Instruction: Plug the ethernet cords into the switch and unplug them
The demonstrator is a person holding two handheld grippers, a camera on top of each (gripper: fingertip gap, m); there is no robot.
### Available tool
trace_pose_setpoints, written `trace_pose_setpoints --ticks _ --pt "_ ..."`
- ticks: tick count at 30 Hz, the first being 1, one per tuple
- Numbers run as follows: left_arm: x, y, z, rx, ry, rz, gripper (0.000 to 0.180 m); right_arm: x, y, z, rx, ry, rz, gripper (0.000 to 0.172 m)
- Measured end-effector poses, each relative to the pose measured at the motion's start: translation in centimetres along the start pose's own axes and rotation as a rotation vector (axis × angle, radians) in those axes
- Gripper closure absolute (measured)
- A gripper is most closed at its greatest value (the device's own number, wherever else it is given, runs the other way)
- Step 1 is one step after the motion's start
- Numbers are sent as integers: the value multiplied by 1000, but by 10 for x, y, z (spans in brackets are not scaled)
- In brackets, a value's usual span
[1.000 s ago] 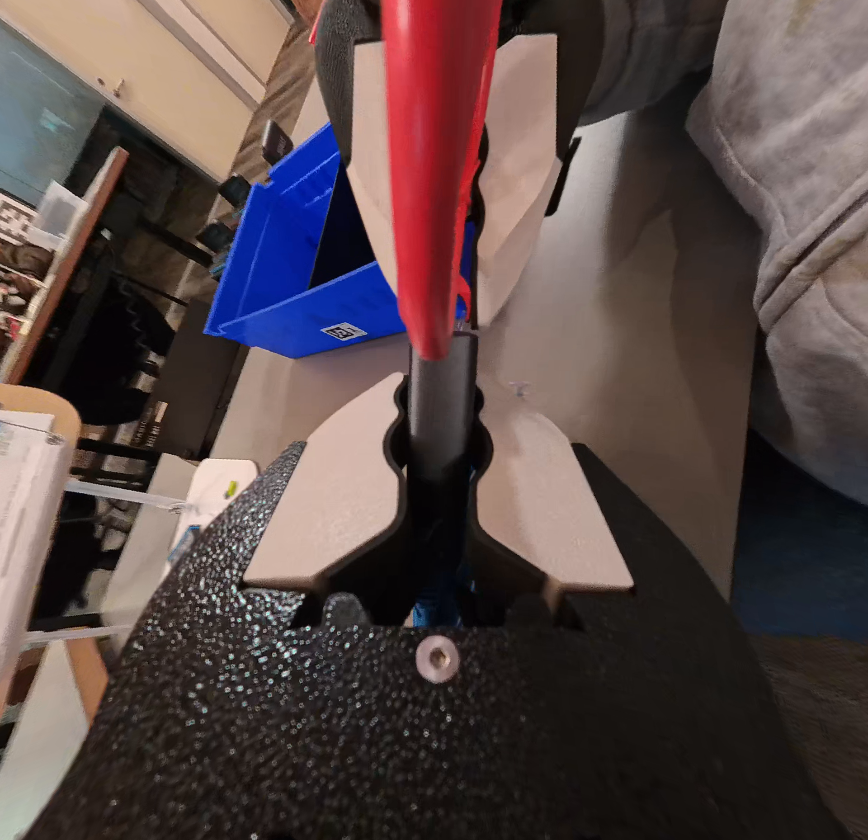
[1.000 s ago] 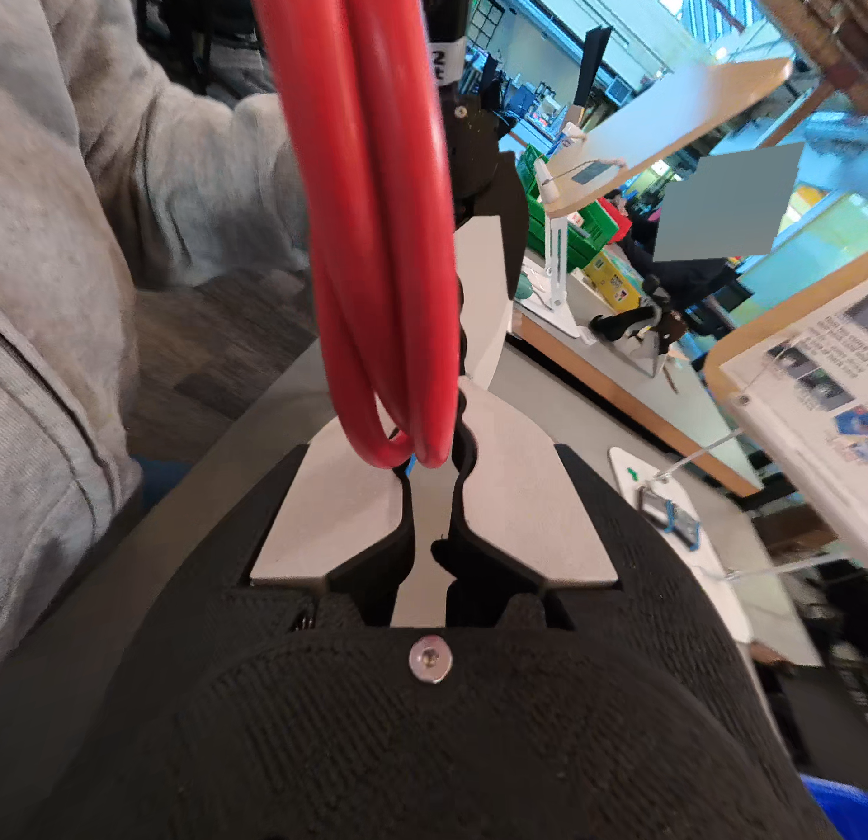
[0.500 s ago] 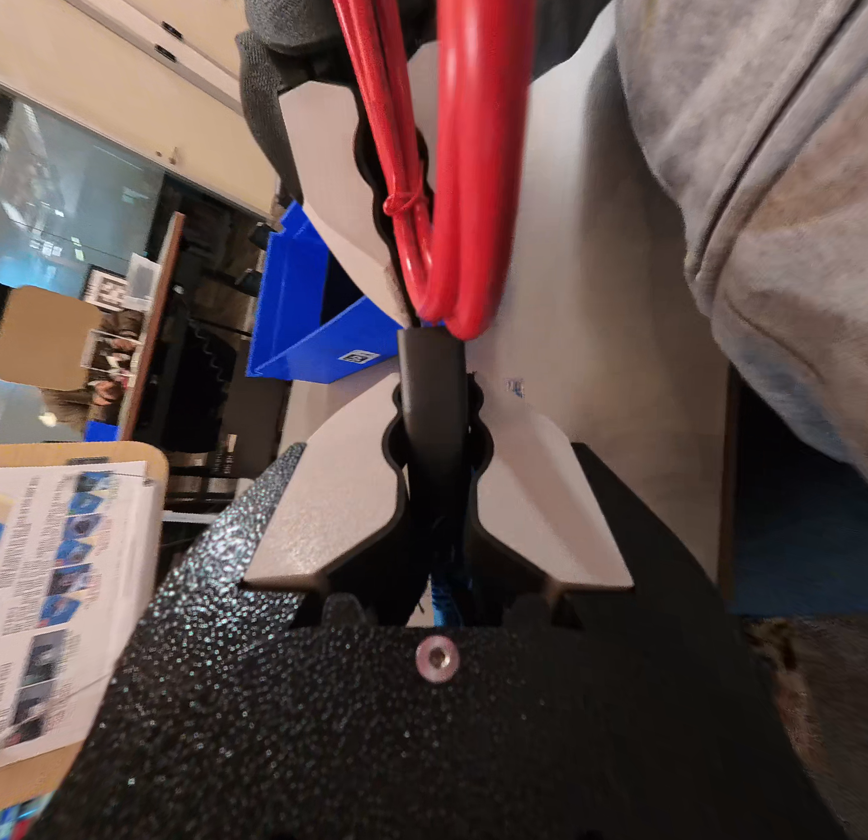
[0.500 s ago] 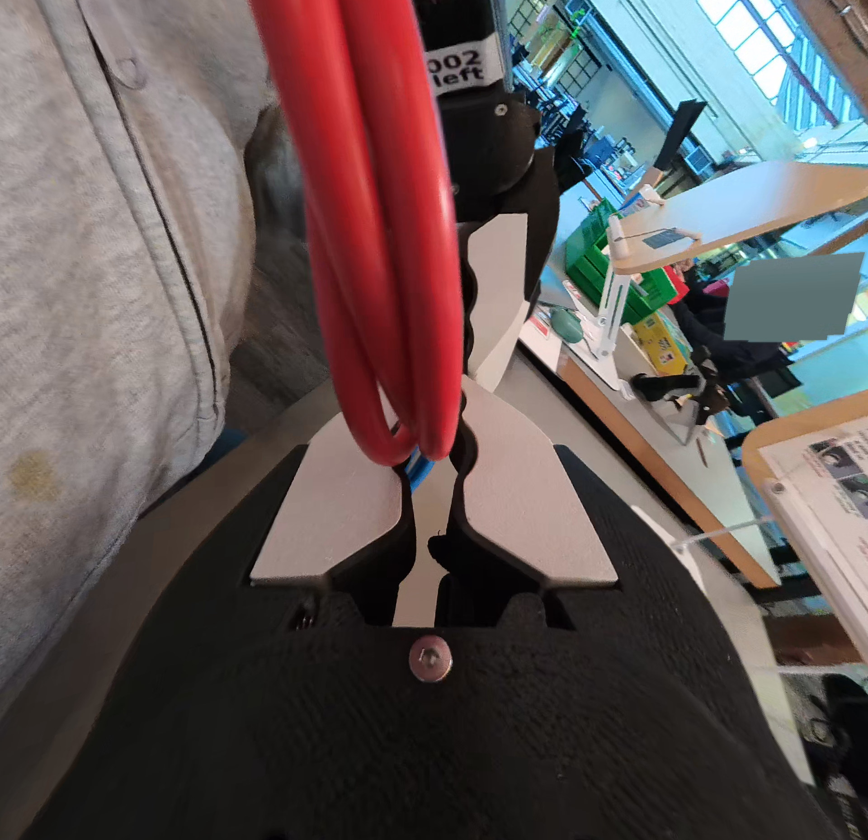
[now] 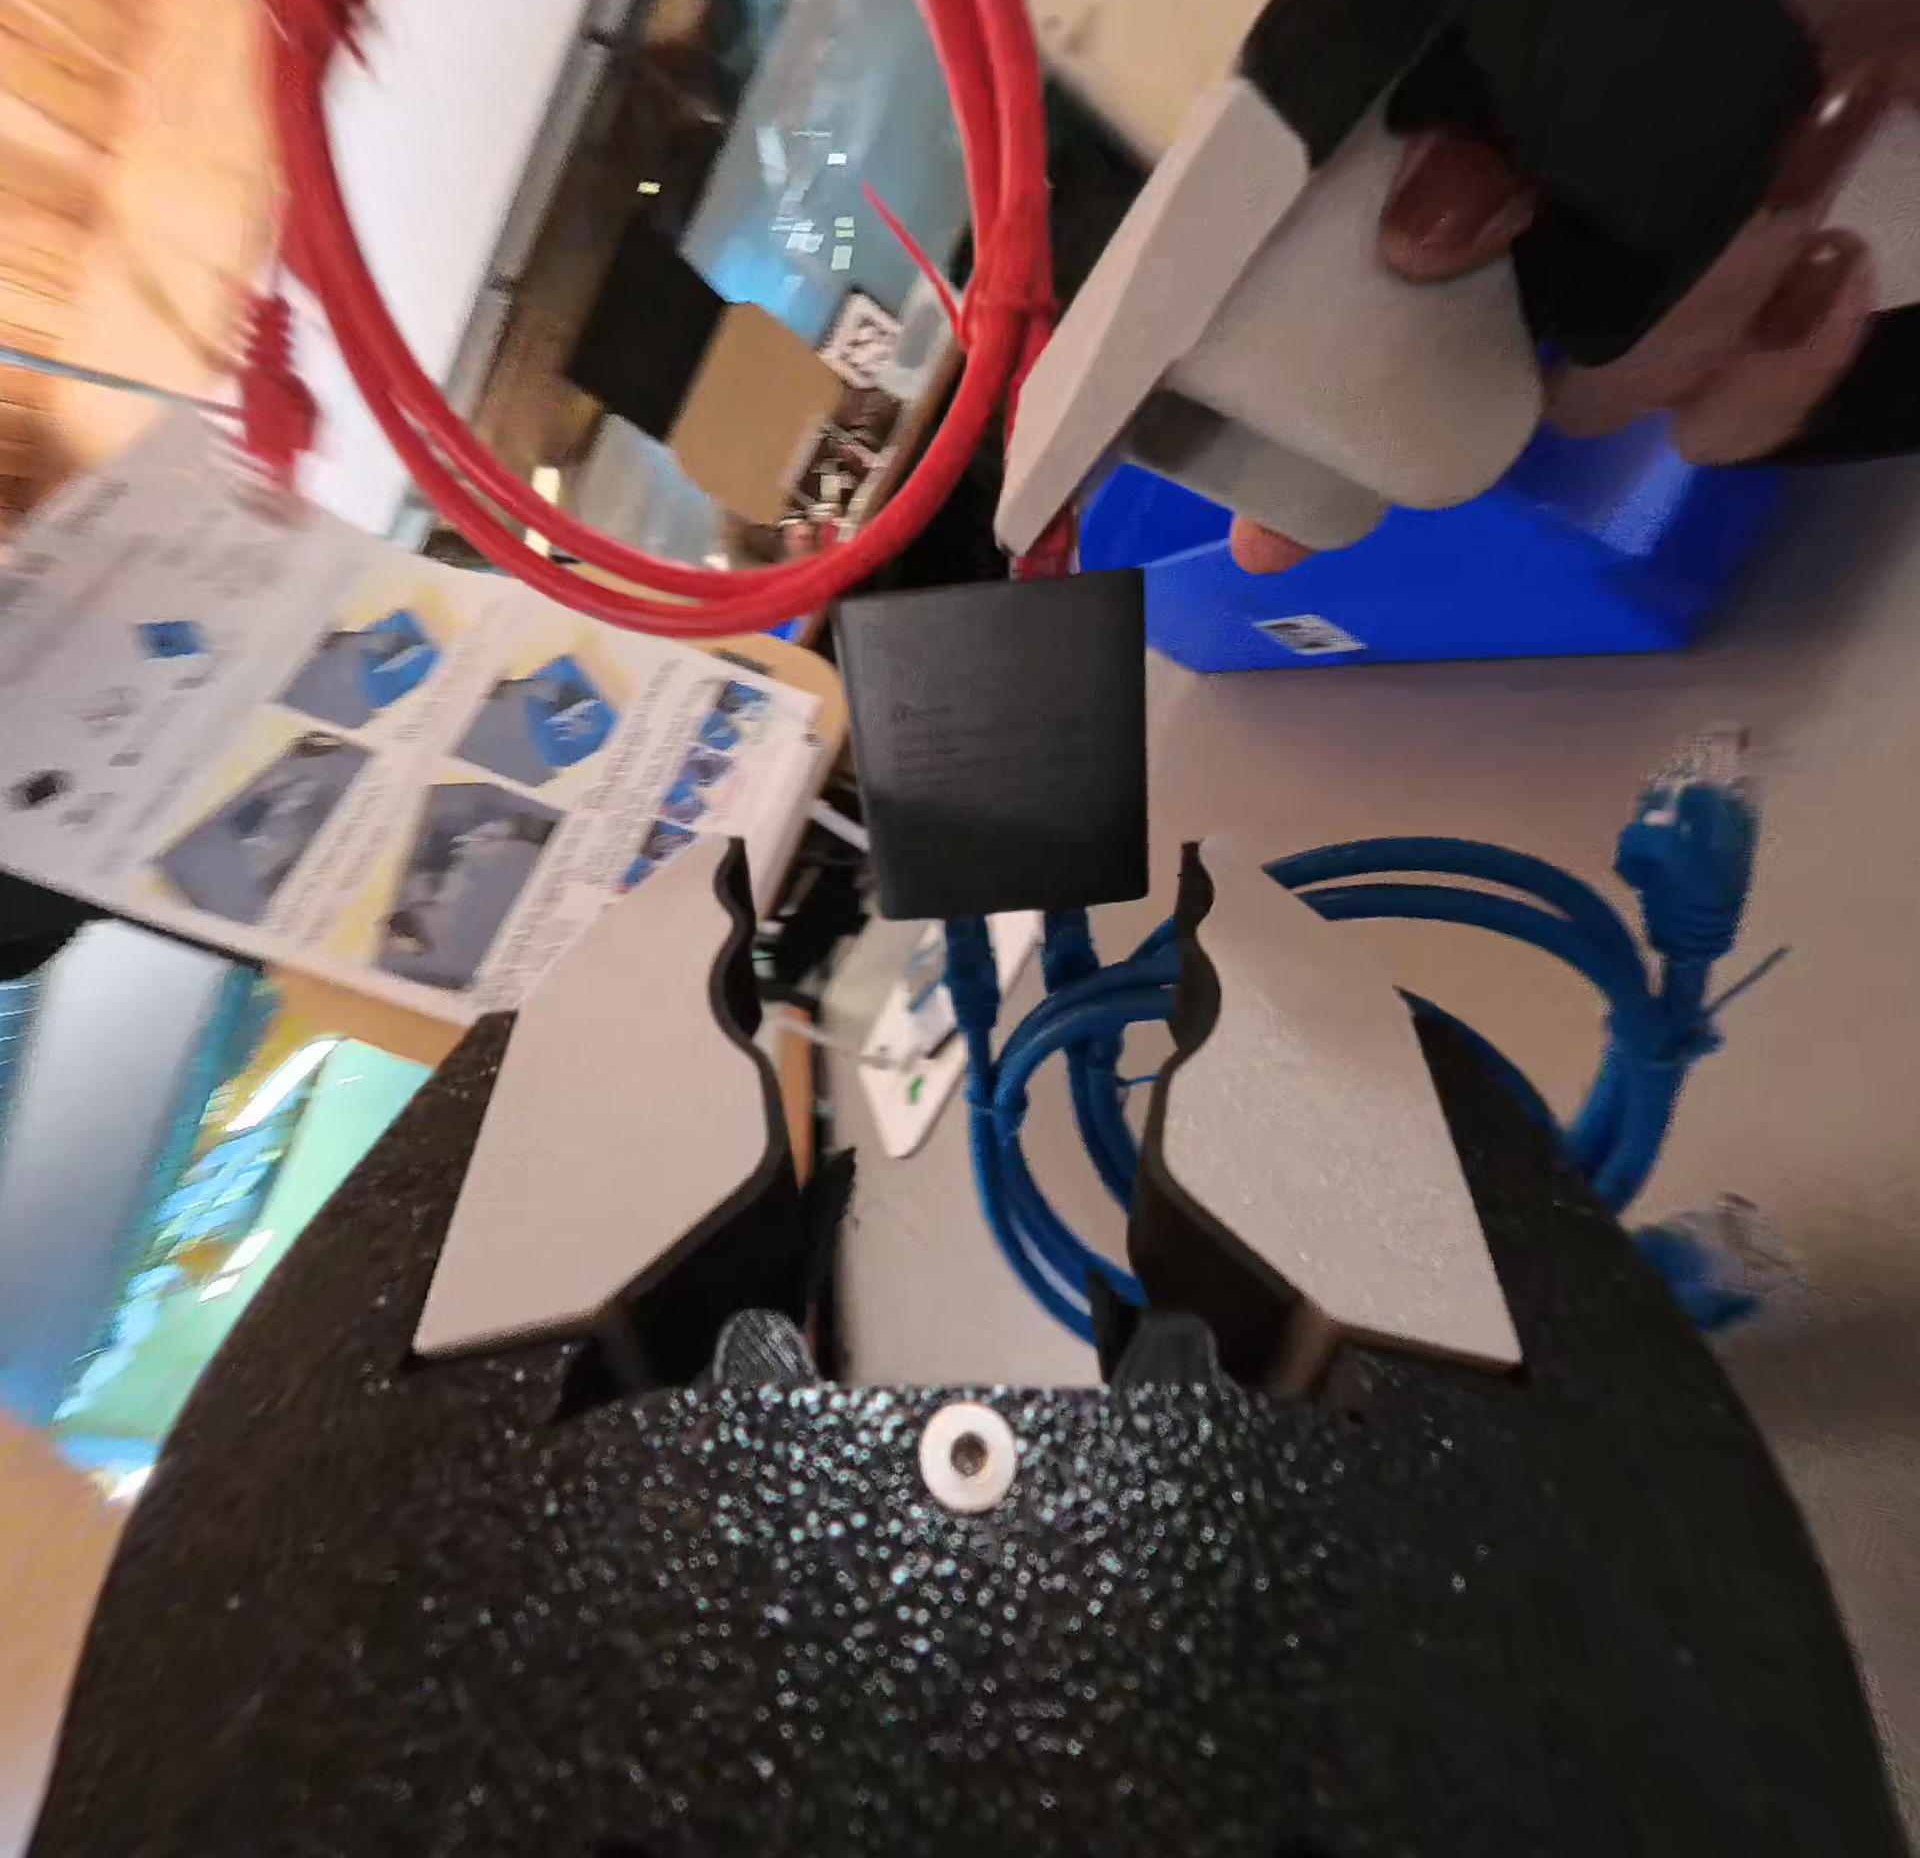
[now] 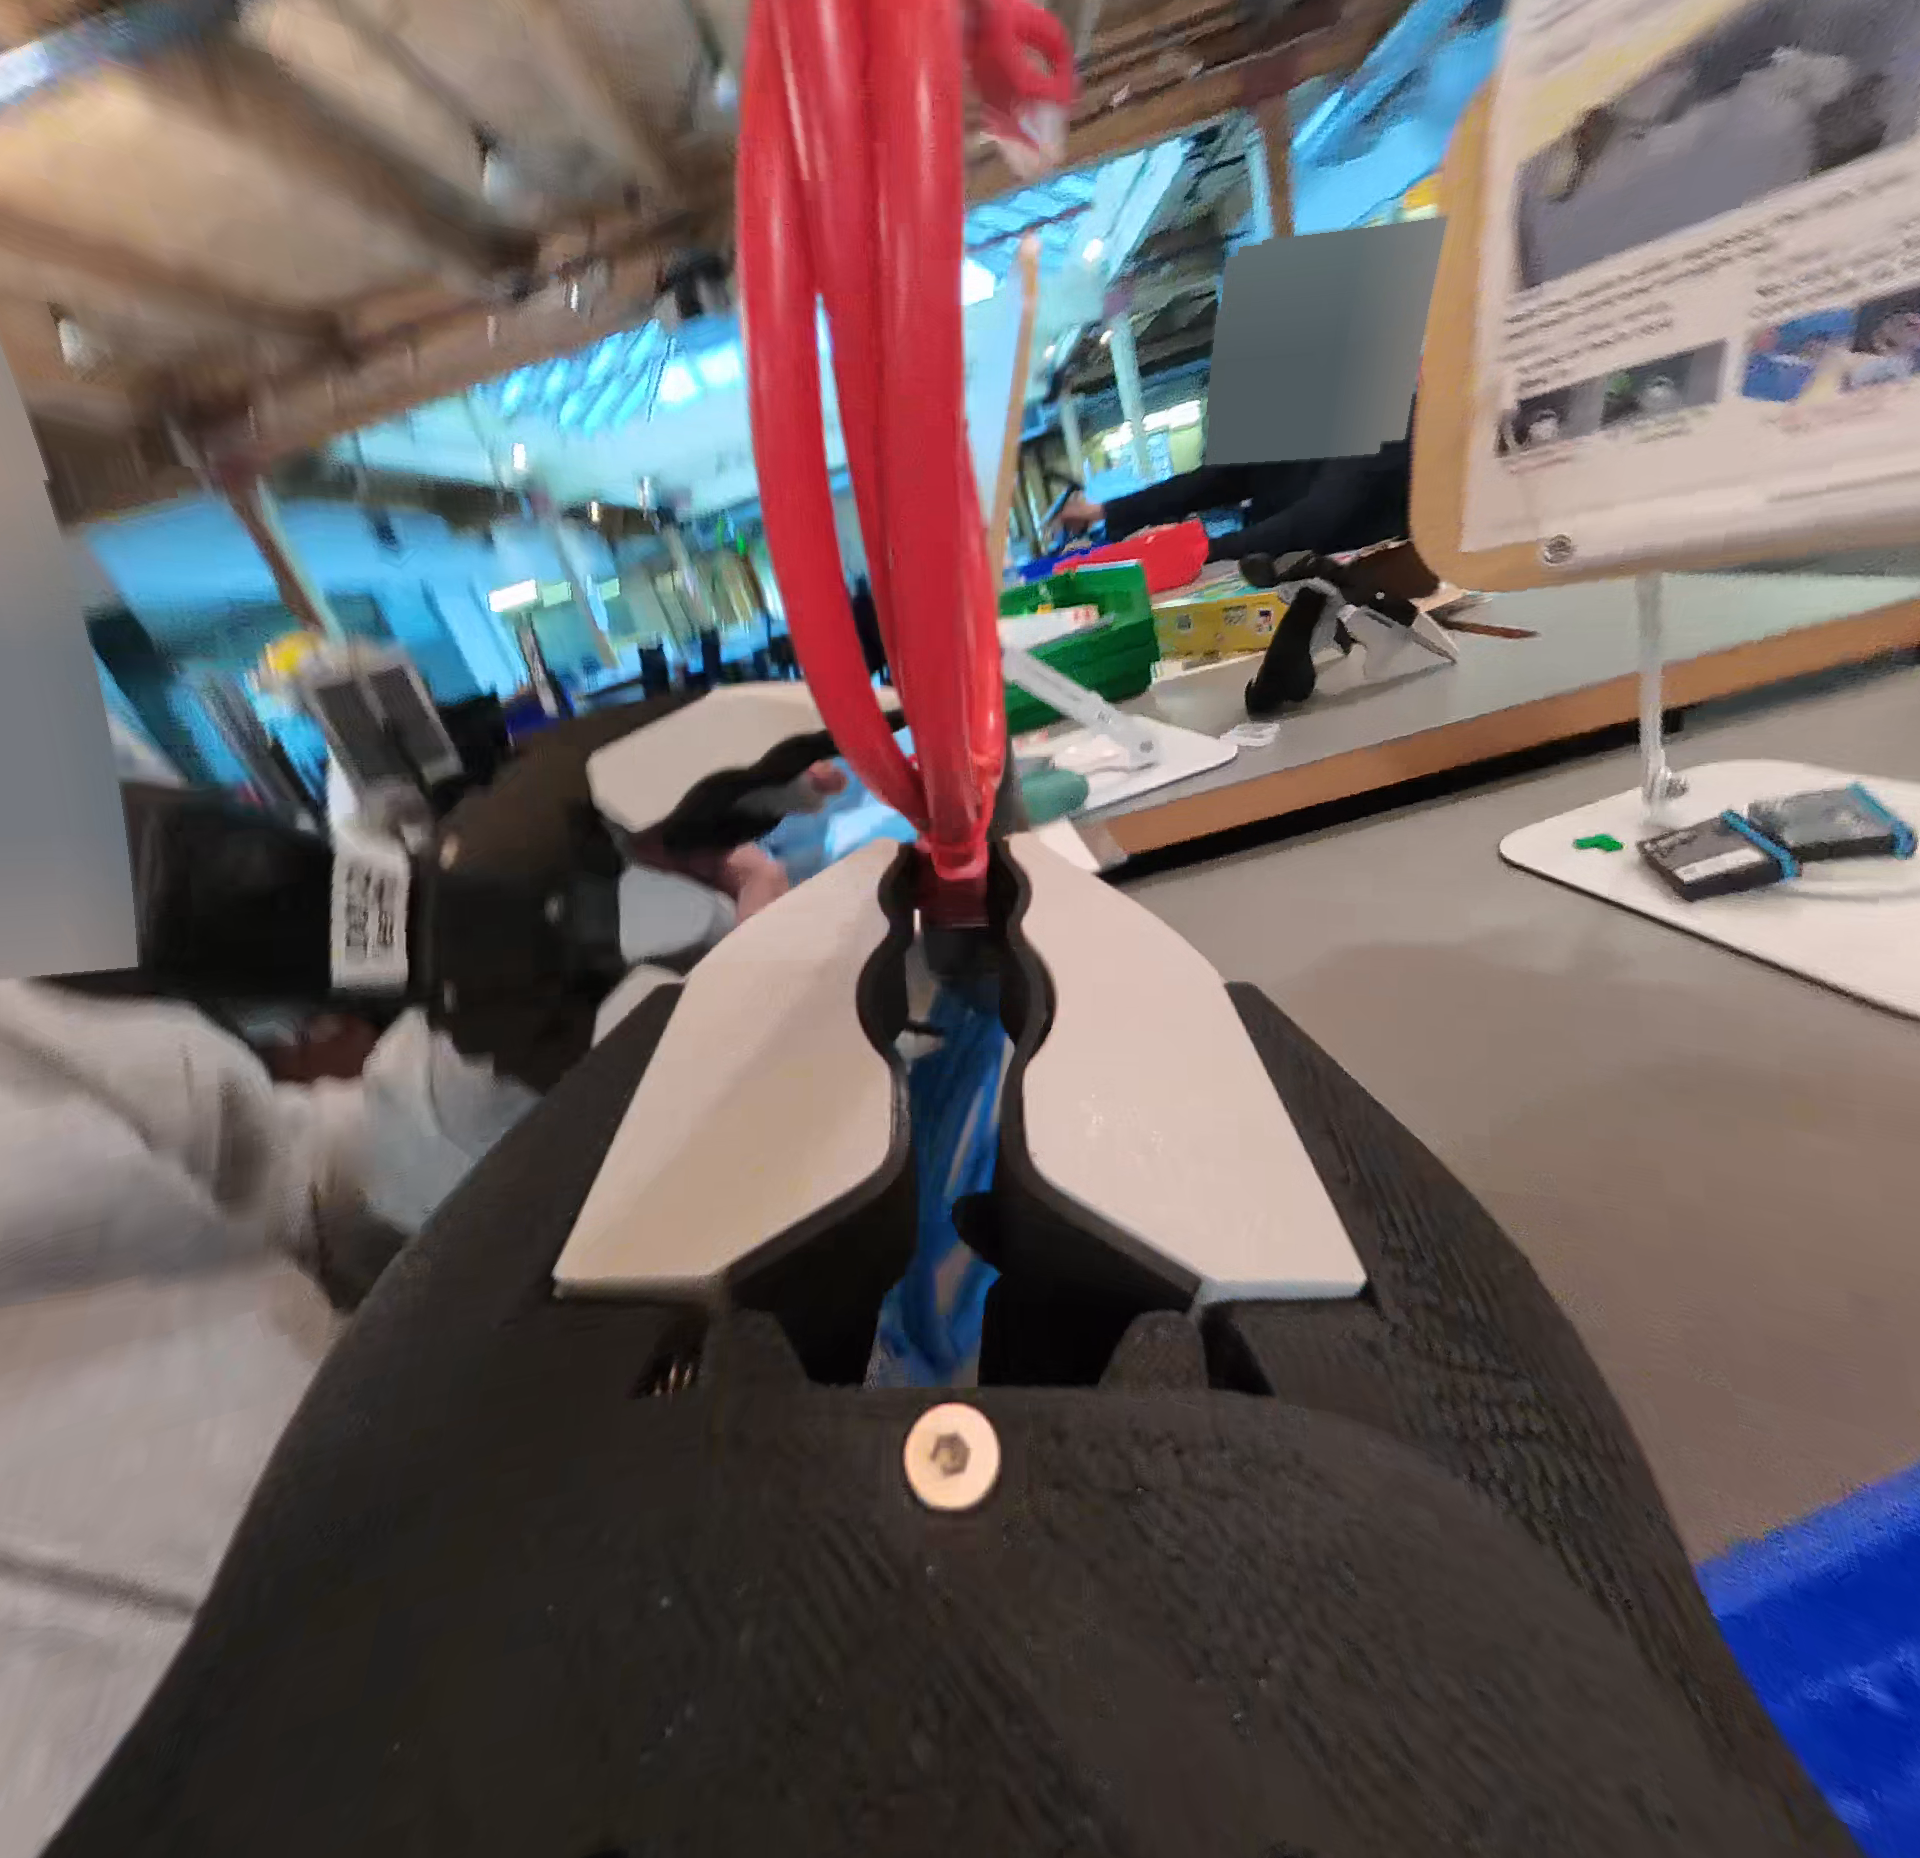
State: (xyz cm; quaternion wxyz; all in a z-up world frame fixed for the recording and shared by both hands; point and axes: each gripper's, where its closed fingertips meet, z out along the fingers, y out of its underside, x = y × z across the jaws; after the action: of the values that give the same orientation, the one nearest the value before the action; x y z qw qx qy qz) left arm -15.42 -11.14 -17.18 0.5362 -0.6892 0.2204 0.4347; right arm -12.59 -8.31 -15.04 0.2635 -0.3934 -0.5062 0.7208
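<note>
Right claw (image 6: 954, 873) gripping red cord (image 6: 862, 458)

The red cord (image 6: 862, 374) looks like smooth, shiny plastic. The blue cord (image 5: 1621, 987) looks like duller plastic. The switch (image 5: 997, 738) is a black box of matt plastic. The left gripper (image 5: 961, 873) has a rough black body that sparkles with tiny specks, and its fingers (image 5: 623, 1081) are flat, grey and matt. A shiny metal screw (image 5: 968, 1457) sits in that body. The table (image 5: 1455, 748) is grey and smooth. The blue bin (image 5: 1455, 572) on the far side looks like smooth plastic. The sheet (image 5: 343, 728) on the left is printed paper.
</note>
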Motion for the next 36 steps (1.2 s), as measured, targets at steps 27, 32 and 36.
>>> trace_pose_setpoints --ticks 27,32,36 --pt "13 35 26 -200 376 -424 114 -4 -6 30 6 -65 -121 153" --pt "40 56 14 -344 794 -696 114 8 -11 0 -121 103 -741 139" --pt "73 45 -3 -437 1199 -984 114 9 13 -3 -342 106 -1435 129"
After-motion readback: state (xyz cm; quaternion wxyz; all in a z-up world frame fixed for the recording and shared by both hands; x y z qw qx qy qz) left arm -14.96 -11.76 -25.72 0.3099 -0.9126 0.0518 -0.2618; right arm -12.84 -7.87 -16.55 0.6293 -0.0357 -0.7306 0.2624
